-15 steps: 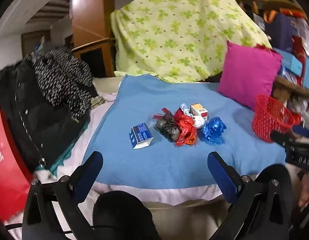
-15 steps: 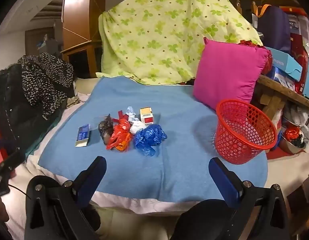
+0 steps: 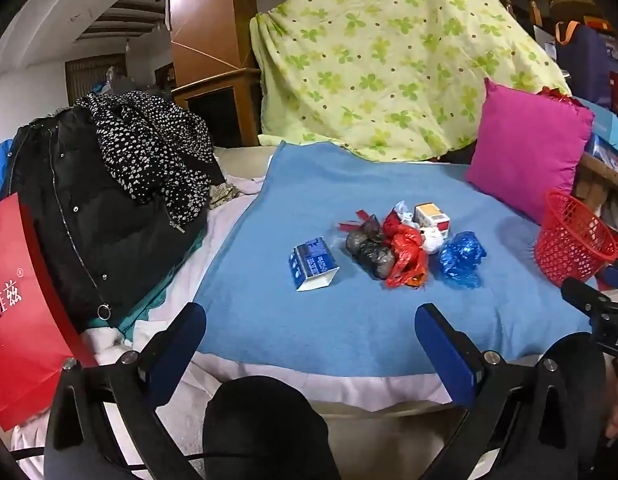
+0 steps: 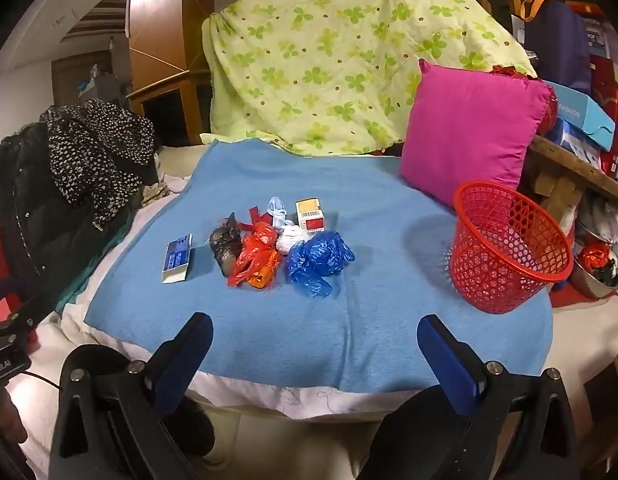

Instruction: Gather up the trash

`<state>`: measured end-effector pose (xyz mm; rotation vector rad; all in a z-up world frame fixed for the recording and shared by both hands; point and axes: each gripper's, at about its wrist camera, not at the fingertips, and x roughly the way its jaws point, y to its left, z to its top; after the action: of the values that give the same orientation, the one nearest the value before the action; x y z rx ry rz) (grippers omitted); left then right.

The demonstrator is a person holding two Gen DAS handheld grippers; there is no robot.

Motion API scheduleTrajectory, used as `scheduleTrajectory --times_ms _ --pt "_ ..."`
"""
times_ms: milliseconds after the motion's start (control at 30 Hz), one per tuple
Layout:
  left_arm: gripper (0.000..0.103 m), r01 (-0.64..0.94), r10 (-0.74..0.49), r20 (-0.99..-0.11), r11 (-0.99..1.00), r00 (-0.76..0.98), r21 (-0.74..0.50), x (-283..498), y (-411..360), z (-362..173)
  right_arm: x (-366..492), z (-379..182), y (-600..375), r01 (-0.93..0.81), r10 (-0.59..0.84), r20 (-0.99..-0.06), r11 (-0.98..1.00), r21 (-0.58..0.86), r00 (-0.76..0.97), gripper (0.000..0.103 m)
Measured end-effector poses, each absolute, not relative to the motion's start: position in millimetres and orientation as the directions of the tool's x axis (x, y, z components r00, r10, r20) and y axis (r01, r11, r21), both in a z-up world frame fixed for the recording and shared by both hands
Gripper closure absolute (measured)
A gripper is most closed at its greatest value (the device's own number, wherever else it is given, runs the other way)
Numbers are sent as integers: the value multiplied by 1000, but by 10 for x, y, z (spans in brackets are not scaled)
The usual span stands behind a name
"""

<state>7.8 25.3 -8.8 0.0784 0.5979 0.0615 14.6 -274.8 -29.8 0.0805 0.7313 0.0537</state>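
Note:
A pile of trash lies mid-way on the blue blanket [image 3: 309,320]: a blue-and-white carton [image 3: 312,265] [image 4: 177,258], a dark grey bag [image 3: 369,247] [image 4: 225,246], a red bag [image 3: 407,256] [image 4: 255,258], a crumpled blue bag [image 3: 461,258] [image 4: 317,260], a white wad [image 4: 292,238] and a small yellow-red box [image 3: 431,216] [image 4: 310,215]. A red mesh basket [image 3: 573,240] [image 4: 509,246] stands on the blanket's right side. My left gripper [image 3: 309,328] and right gripper [image 4: 315,340] are both open and empty, short of the blanket's near edge.
A pink cushion [image 4: 469,132] leans behind the basket. A green floral sheet [image 4: 349,60] covers the back. Dark clothes [image 3: 109,200] pile up on the left, with a red paper bag [image 3: 17,300] before them. Boxes and bags crowd a wooden shelf [image 4: 569,160] at right.
Both views have shifted slightly; the trash pile and basket sit a little nearer and lower. Nothing was taken hold of.

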Motion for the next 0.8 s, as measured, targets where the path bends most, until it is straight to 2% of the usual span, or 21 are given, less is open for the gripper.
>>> scheduleTrajectory --times_ms 800 --pt "0 -69 136 -586 988 799 135 289 226 -246 346 -321 -2629 -43 93 -673 995 91 734 0"
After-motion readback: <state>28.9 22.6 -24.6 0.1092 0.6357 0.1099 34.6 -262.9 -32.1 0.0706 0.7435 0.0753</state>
